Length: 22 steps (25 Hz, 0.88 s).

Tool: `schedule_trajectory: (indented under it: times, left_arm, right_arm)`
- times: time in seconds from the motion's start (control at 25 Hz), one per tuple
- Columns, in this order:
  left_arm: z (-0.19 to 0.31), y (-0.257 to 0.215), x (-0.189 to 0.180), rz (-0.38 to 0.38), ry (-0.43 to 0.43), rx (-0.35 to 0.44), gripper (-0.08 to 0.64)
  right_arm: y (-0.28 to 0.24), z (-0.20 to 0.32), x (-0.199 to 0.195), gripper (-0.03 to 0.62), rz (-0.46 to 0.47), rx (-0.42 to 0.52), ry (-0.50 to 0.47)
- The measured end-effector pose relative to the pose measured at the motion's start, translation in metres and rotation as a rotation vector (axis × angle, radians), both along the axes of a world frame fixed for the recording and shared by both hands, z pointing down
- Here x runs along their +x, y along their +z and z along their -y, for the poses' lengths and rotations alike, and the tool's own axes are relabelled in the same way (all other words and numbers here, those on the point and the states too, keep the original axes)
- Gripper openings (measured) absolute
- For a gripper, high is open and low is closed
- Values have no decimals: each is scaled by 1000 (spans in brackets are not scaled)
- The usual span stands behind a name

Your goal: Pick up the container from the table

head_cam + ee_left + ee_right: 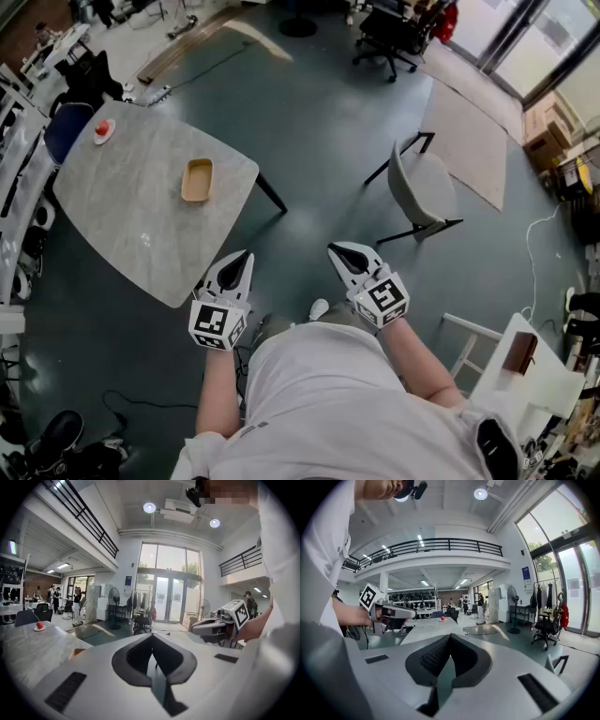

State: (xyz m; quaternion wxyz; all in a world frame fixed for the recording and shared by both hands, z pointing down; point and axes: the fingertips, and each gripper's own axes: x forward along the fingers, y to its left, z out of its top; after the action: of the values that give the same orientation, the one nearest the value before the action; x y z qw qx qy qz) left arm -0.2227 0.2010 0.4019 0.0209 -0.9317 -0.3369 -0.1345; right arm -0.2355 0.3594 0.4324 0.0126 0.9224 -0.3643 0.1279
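Observation:
The container (197, 180), a shallow tan tray, lies on the grey stone-look table (131, 216), toward its right side. In the left gripper view only a tan edge of the container (75, 653) peeks out beside the jaws. Both grippers hang in the air off the table's near corner, well short of the container. My left gripper (247, 254) is shut with nothing in it, and its jaw tips meet at a point (152, 635). My right gripper (334, 249) is also shut and empty (450, 635), to the right of the left one.
A red object on a white saucer (103, 129) sits at the table's far left corner. A grey chair (422, 187) stands on the dark floor to the right. A white table (525, 370) is at the lower right. Cables and shoes lie at the lower left.

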Motion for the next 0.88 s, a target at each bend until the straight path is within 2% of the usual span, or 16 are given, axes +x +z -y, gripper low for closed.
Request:
schedule_trajectory:
  times: [0.24, 0.44, 0.68, 0.88]
  left_arm:
    - [-50, 6, 11, 11, 3, 19, 2]
    - [-79, 16, 16, 35, 10, 53, 2]
    - [-84, 26, 40, 56, 4, 71, 2]
    - [-69, 37, 86, 60, 2, 85, 2]
  right_arm:
    - [5, -51, 12, 10, 5, 26, 10]
    - [11, -75, 22, 11, 5, 43, 9]
    - [24, -77, 40, 11, 47, 52, 3]
    - [32, -63, 82, 11, 66, 26, -12]
